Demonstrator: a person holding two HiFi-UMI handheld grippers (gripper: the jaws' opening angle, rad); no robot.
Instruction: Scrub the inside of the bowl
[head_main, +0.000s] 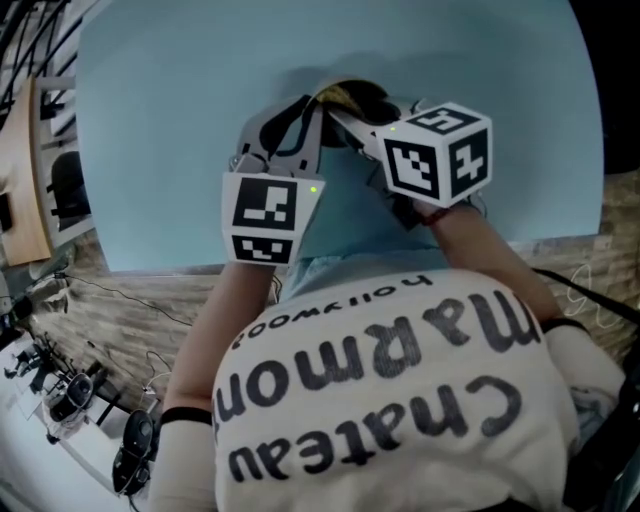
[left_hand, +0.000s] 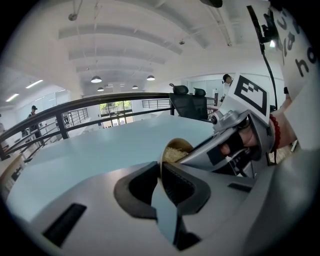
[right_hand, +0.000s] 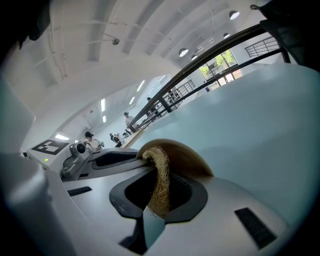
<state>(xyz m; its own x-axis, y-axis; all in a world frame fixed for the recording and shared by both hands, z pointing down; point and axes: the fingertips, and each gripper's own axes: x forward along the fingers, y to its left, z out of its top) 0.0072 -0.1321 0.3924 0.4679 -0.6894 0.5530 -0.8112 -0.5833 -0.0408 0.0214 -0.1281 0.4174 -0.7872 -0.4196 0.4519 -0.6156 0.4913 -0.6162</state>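
A small brown bowl (right_hand: 187, 159) is tipped on edge over the light blue table (head_main: 150, 120). My left gripper (left_hand: 161, 172) is shut on the bowl's thin rim (left_hand: 161, 165), and the bowl's mouth (left_hand: 179, 149) opens toward the right. My right gripper (right_hand: 159, 189) is shut on a straw-coloured fibre scrubber (right_hand: 161, 175), whose top end lies against the bowl's inside. The head view has both grippers meeting at the bowl (head_main: 368, 98), the left gripper (head_main: 308, 112) beside the right gripper (head_main: 348, 118). The scrubber (head_main: 338, 95) shows as a yellow tuft there.
The table's near edge (head_main: 180, 268) runs just in front of my body, with wood flooring and cables and gear (head_main: 60, 390) below at the left. Beyond the table are a dark railing (left_hand: 75, 107), office chairs (left_hand: 192, 102) and people far off.
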